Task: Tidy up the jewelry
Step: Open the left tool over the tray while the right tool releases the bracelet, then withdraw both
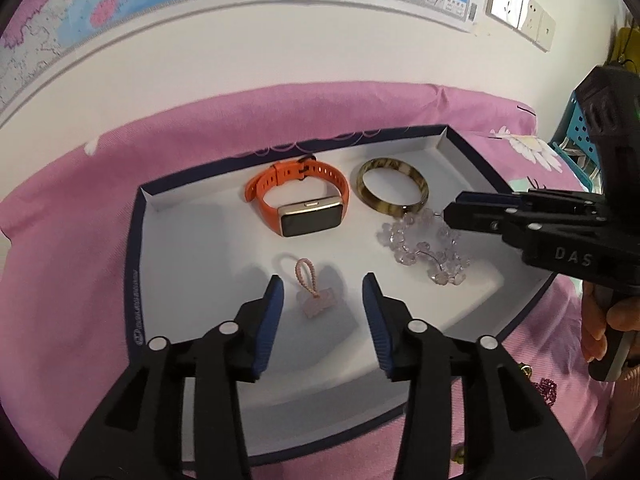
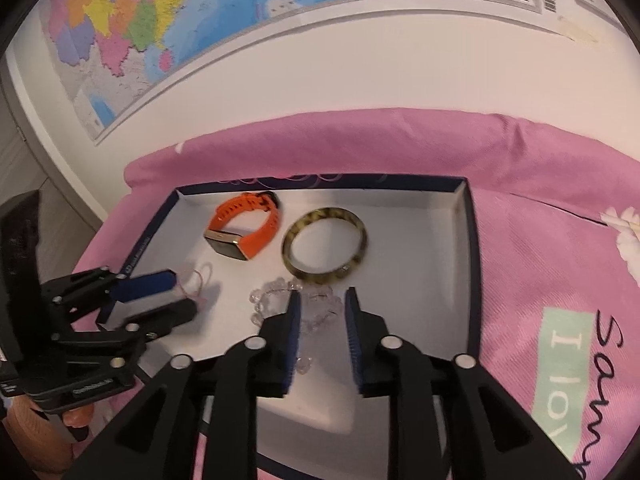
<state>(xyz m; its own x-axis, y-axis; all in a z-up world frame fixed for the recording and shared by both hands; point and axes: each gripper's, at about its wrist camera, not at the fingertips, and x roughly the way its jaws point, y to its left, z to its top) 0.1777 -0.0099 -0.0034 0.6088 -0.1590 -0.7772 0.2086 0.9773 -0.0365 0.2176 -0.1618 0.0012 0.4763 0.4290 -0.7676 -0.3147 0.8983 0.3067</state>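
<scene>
A white tray with a navy rim (image 1: 134, 260) (image 2: 474, 260) lies on a pink sheet. In it are an orange-strapped watch (image 1: 304, 200) (image 2: 244, 232), a mottled olive bangle (image 1: 392, 192) (image 2: 324, 248), a clear crystal bead bracelet (image 1: 424, 248) (image 2: 272, 300) and a small pink charm on a cord loop (image 1: 314, 300) (image 2: 198, 280). My left gripper (image 1: 322, 284) (image 2: 184, 294) is open, its fingers on either side of the charm without touching it. My right gripper (image 2: 323, 293) (image 1: 450, 210) is open low over the bead bracelet, with some beads lying between its fingers.
The pink sheet (image 2: 520, 220) with a flower print surrounds the tray. A map (image 2: 180, 20) hangs on the white wall behind, with wall sockets (image 1: 520, 8) at the right. A blue basket (image 1: 576, 148) and a dark red bead string (image 1: 546, 390) lie to the right. A hand (image 1: 596, 320) holds the right gripper.
</scene>
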